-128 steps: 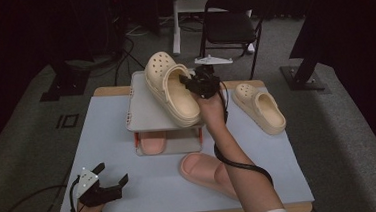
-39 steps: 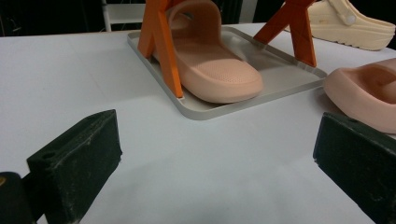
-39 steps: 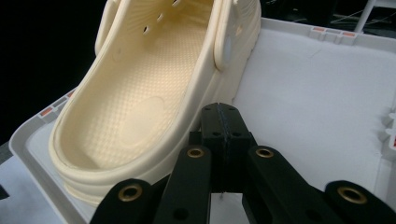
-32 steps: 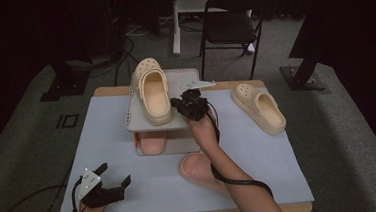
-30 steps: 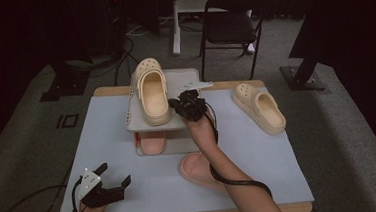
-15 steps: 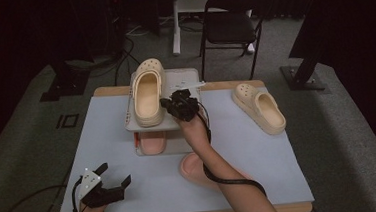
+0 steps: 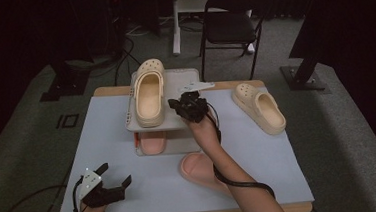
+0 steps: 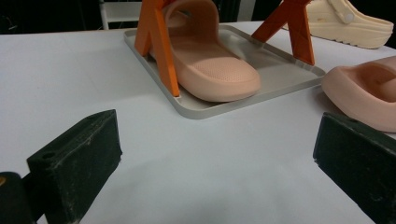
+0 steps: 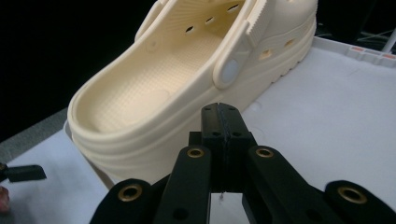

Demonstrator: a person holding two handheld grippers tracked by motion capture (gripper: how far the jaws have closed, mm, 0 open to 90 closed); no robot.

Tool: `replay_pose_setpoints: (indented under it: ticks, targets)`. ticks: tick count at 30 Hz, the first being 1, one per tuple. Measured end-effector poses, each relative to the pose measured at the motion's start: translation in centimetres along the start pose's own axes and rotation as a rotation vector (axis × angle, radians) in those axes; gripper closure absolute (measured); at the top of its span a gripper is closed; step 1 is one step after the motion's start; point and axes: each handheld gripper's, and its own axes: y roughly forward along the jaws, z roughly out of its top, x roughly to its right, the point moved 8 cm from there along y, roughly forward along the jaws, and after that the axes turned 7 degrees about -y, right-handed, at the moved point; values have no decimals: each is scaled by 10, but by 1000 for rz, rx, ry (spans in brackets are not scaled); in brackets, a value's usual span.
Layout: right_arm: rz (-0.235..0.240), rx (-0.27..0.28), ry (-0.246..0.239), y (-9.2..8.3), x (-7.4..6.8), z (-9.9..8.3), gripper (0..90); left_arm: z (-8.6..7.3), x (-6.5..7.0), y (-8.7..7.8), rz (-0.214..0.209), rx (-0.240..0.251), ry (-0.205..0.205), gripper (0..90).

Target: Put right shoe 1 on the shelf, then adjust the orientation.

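The cream clog (image 7: 148,96) that my right claw (image 9: 219,116) carried above the rack a few seconds ago now sits sole-down on the left of the rack's top shelf (image 7: 181,79), and that claw, jaws pressed together and empty, noses against its side, so I judge this clog placed. I count two cream clogs, the other (image 7: 258,106) on the tabletop (image 7: 54,160), and two pink slippers, one (image 8: 205,65) on the lower tray, one (image 7: 198,168) loose; my left claw (image 7: 109,184) rests spread near the front edge.

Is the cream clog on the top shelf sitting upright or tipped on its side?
Upright. The cream clog rests sole-down on the rack's top shelf, its opening facing up; the right gripper view shows its footbed from above.
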Motion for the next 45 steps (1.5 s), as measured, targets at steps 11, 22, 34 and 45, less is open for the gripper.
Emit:
replay_pose_setpoints:
  ticks: [11,22,34,45]
  targets:
    - [68,37,2,-22,-2,-9,773,0,1,1,-1,-1,-1,10]
    - [86,82,-20,-51,-2,-17,546,0,1,2,0,-5,8,10]
    - [41,108,-33,-104,19,-53,497,0,2,3,1,-5,5,10]
    - [34,89,-23,-113,33,-97,480,-1,2,3,1,-6,9,10]
